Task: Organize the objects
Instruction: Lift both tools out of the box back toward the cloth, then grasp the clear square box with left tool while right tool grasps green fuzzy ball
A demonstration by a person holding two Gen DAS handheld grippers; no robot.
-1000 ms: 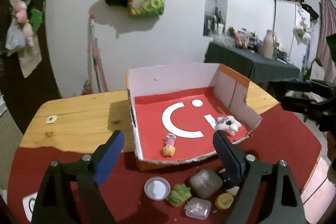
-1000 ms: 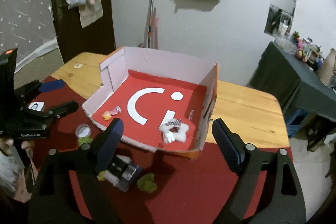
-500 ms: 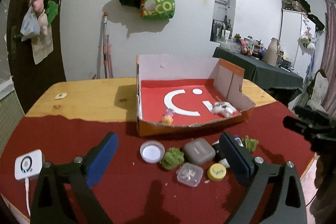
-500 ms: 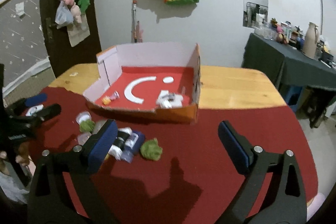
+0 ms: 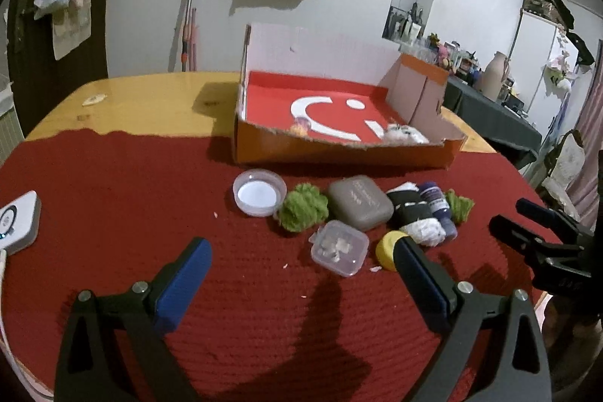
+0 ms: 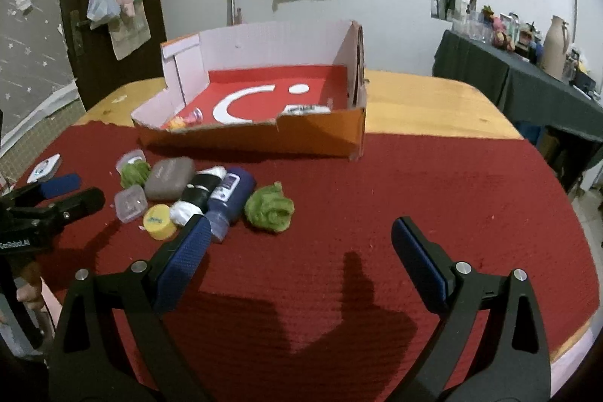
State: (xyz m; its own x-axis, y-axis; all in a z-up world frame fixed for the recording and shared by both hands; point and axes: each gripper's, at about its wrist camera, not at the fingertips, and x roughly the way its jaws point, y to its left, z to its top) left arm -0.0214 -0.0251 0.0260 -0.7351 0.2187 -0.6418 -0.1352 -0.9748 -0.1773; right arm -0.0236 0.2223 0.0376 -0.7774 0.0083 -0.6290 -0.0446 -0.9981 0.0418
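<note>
An orange cardboard box [image 5: 339,153] with a red floor stands on the table and holds a white plush [image 5: 403,134] and a small pink-yellow toy [image 5: 299,127]. In front of it on the red cloth lie a white tub [image 5: 257,193], a green pompom [image 5: 303,208], a grey case [image 5: 360,202], a clear box [image 5: 339,247], a yellow cap [image 5: 388,243], a rolled sock [image 5: 410,210] and a blue bottle [image 6: 230,194]. My left gripper [image 5: 301,251] hangs open just short of the clear box. My right gripper [image 6: 301,226] is open over bare cloth, beside a second green pompom [image 6: 269,208].
A white device [image 5: 17,223] with a cable lies at the cloth's left edge. Bare wooden tabletop [image 6: 433,108] shows behind and right of the box. A dark-covered side table [image 6: 527,78] with bottles stands at the far right. Bare red cloth [image 6: 452,183] stretches on the right.
Both grippers have sunk toward the table and their jaws have spread a little wider. The box now shows from a lower angle and the loose items look nearer.
</note>
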